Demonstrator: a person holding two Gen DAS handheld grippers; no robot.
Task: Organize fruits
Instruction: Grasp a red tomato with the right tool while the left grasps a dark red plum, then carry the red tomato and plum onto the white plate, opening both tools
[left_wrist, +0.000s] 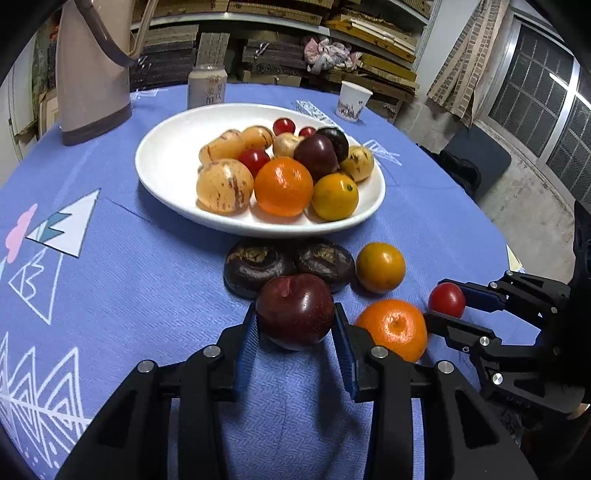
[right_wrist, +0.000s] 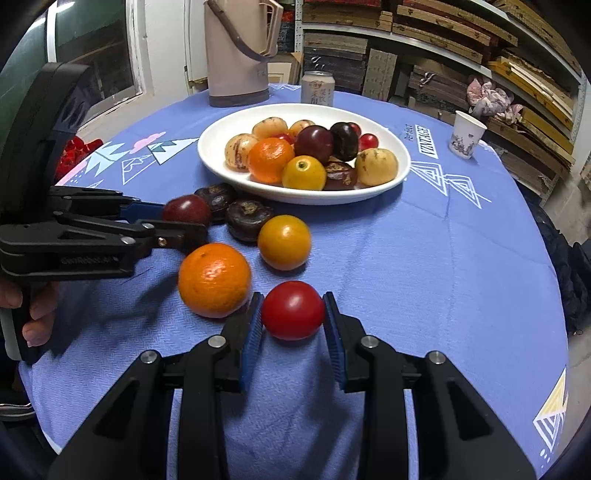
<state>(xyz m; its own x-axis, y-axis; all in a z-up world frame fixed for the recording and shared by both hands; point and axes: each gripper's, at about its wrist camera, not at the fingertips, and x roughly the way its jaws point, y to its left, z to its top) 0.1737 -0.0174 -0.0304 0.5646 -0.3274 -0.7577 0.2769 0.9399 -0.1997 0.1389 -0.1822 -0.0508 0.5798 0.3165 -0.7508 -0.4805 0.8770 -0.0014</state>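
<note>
Board-stacked shelves behind; barred window over concrete floor.

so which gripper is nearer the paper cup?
Right. The right gripper, shut on the tomato, sits on the cup's side of the table; the left gripper, around the plum, is a fruit further from it.

Even, fairly bright overhead light puts small glare spots on the fruit and soft shadows on the counter; fisheye bending and dark vignetting mark the edges.

plate behind loose fruit, kettle beyond
</note>
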